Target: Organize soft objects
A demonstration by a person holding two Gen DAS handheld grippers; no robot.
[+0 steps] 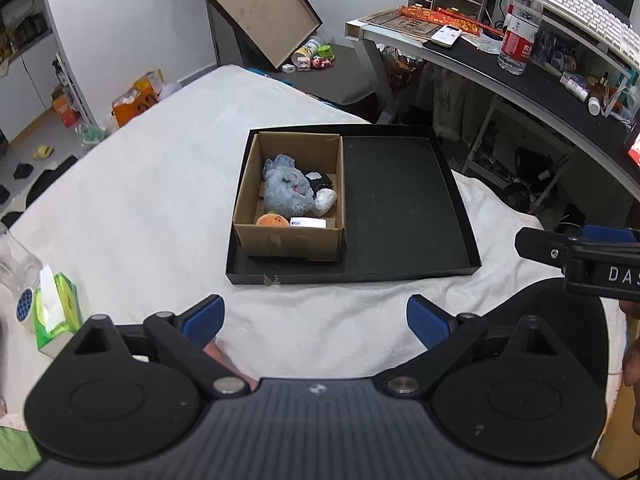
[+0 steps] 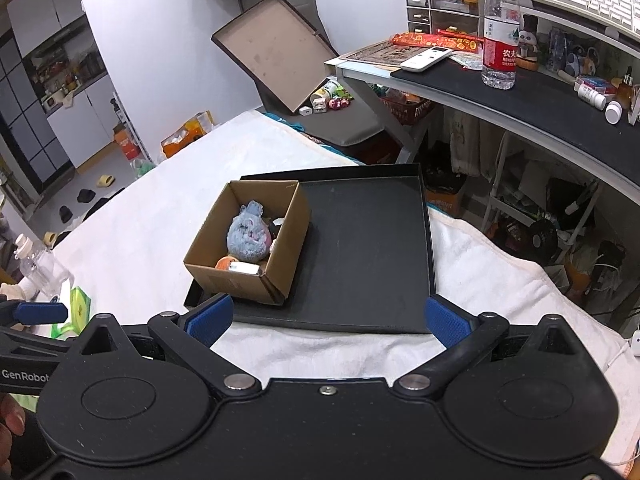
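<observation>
Blue rubber pads line both claws, and both stand spread wide with nothing between them: the left gripper (image 1: 315, 318) hangs low over the near edge of the white blanket (image 1: 140, 200), and the right gripper (image 2: 327, 318) hovers just beside it at the same height, its side showing at the right edge of the left wrist view. Ahead of them, resting on the blanket, lies a shallow black tray (image 1: 404, 200). Its right part is bare, while its left part holds an open cardboard box (image 1: 292, 240). Inside the box sit the soft things: a grey-blue plush toy (image 1: 286, 190) on top, a black-and-white plush (image 1: 322, 188) tucked against its right side, a small orange plush (image 1: 272, 221) at the near wall, and beside that a small white flat item (image 1: 307, 222) too unclear to name. To the left, near the blanket's edge, a green tissue pack (image 1: 56, 312) stands next to a clear bottle. Judging by how things lie, the step in hand is either a start or a pause between picks, with neither claw committed. The next move would likely call for reaching forward over the tray's near rim, descending into the box from above, and closing gently on the topmost grey-blue toy without snagging the box walls.
</observation>
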